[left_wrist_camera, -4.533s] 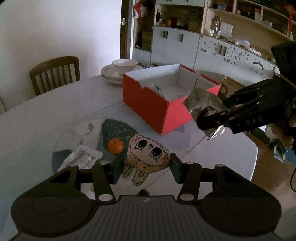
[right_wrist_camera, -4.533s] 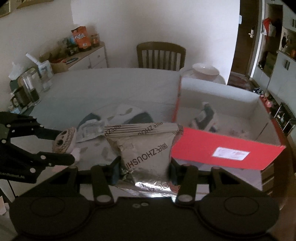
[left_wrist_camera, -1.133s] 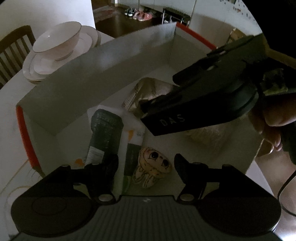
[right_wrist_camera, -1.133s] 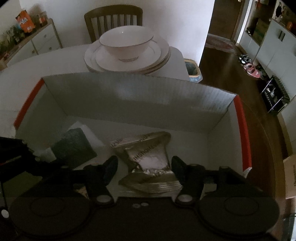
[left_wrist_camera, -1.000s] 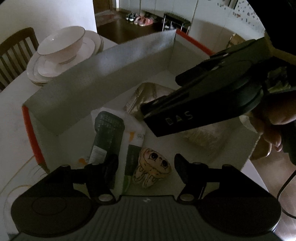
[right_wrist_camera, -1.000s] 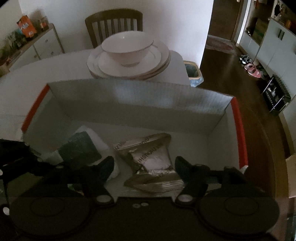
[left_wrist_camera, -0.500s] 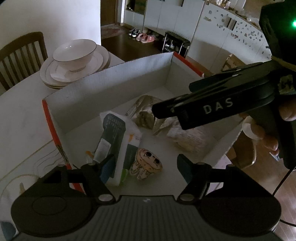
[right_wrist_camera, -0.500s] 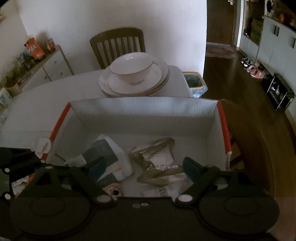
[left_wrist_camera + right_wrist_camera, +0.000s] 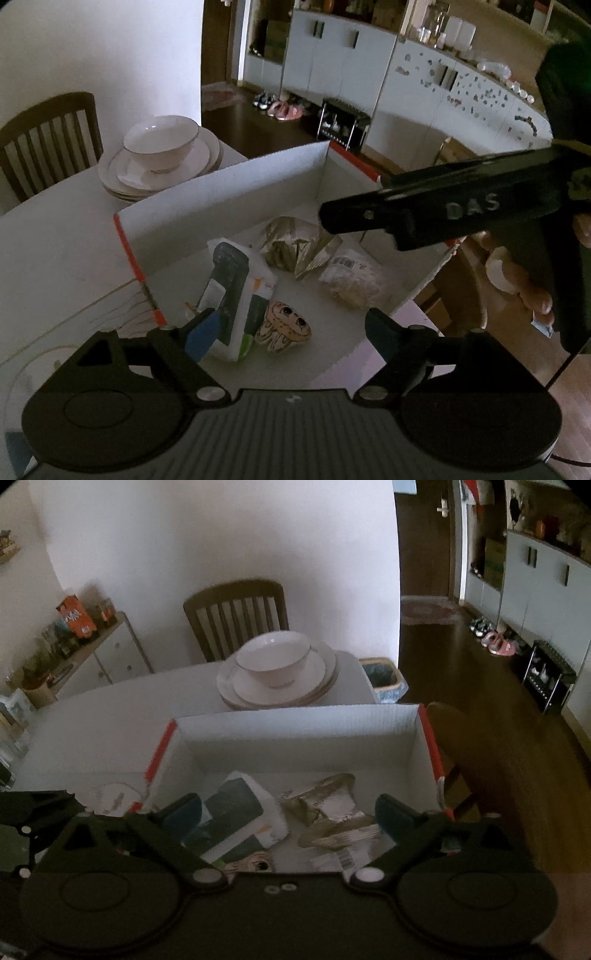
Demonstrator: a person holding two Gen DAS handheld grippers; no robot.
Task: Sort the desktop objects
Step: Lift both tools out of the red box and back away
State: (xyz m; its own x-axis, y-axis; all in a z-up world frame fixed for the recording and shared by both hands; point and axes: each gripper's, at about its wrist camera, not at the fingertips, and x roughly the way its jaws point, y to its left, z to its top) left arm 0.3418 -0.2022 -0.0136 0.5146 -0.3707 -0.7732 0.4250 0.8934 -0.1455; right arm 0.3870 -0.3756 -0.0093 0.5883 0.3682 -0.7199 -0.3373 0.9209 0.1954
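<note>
Left wrist view shows both grippers, left gripper (image 9: 291, 325) and right gripper (image 9: 290, 812), spread wide and empty above the red box (image 9: 221, 184), which already holds the foil snack bag (image 9: 295, 243), green pouch (image 9: 229, 280) and cartoon plush (image 9: 284, 325), so sorting looks largely done, though the tabletop is mostly out of view.

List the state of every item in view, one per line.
Left hand-held gripper: open, empty.
Right hand-held gripper: open, empty.
Red box: open-topped, on table.
Silver snack bag: crumpled, in box.
Cartoon plush: lying in box.
Green-and-white pouch: lying in box.
Bowl: upright on stacked plates.
</note>
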